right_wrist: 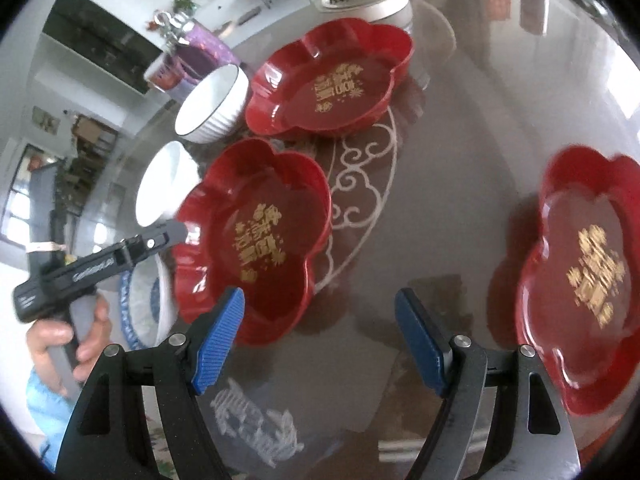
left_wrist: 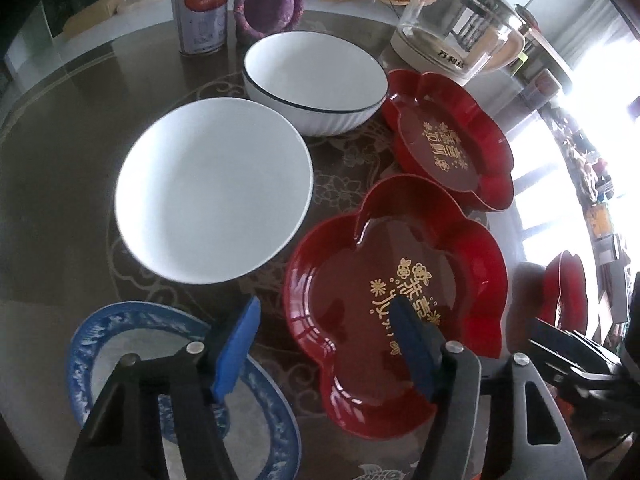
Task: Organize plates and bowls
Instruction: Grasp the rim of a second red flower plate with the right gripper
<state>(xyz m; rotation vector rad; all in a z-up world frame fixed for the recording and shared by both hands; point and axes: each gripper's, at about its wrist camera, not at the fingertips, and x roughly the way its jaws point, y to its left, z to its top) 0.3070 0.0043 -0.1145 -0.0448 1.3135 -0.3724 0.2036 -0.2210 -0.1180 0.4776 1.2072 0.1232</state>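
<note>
No stacking is evident: three red flower-shaped lacquer trays (right_wrist: 256,232), two white bowls (left_wrist: 212,188) and a blue-patterned plate (left_wrist: 120,320) lie separately ahead of the left tongs (left_wrist: 324,344) and right tongs (right_wrist: 320,340), both apart and empty.

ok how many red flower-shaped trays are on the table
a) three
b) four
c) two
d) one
a: the right wrist view shows three, one near the kettle, one in the middle, one apart at the right edge.
</note>
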